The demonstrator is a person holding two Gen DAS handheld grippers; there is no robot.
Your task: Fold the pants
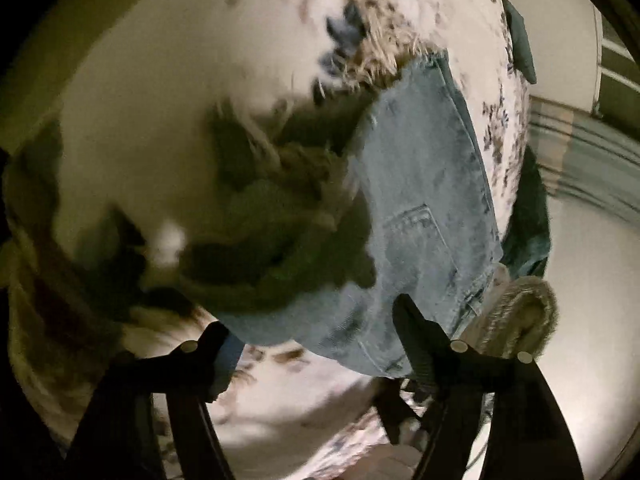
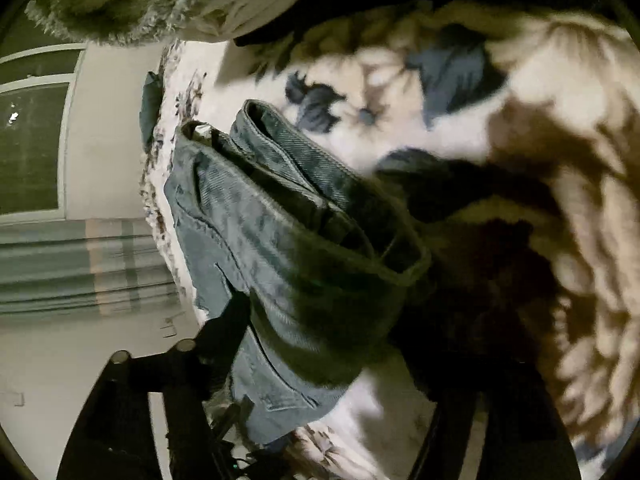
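Observation:
Light blue jeans (image 1: 420, 200) lie folded lengthwise on a white floral bedspread (image 1: 180, 80). In the left wrist view my left gripper (image 1: 312, 332) is open, its fingers spread wide over the waist end of the jeans, not holding cloth. In the right wrist view the jeans (image 2: 272, 248) lie in a thick folded stack with layered edges showing. My right gripper (image 2: 340, 344) is over the near end of the stack; its left finger (image 2: 216, 340) shows dark against the denim, its right finger is lost in shadow.
The bedspread (image 2: 540, 100) has blue and brown flowers. A fuzzy sleeve cuff (image 1: 524, 308) shows at the bed's edge. A dark green cloth (image 1: 520, 40) lies far off. Beyond the bed are a striped rug (image 2: 80, 264), pale floor and a window (image 2: 32, 140).

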